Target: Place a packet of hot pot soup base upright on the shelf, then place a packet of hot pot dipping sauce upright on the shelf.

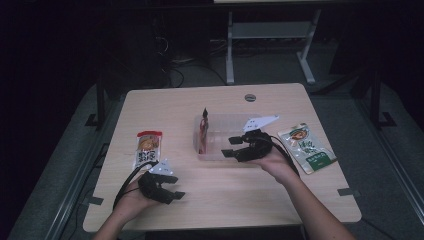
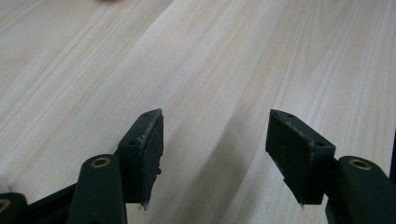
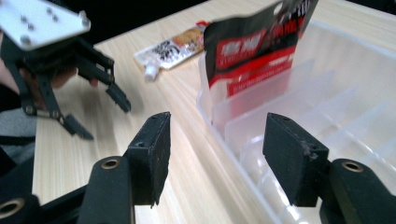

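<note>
High view: right gripper over clear divided tray mid-worktop, jaws apart, empty. Red-black packet upright in tray's left slot. Left gripper low near front-left, jaws wide, empty. Red-topped packet flat just beyond it; green packet flat right of tray.

Left gripper view: jaws spread, bare worktop between.

Right gripper view: jaws parted, holding nothing, tray rim between; packet standing in end slot ahead.

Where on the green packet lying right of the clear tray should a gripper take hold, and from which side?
Probably the green packet by its near-right edge, coming in low from the table's open right side: it lies flat, so only an edge offers the jaws purchase, and the clear tray crowds its left.
</note>
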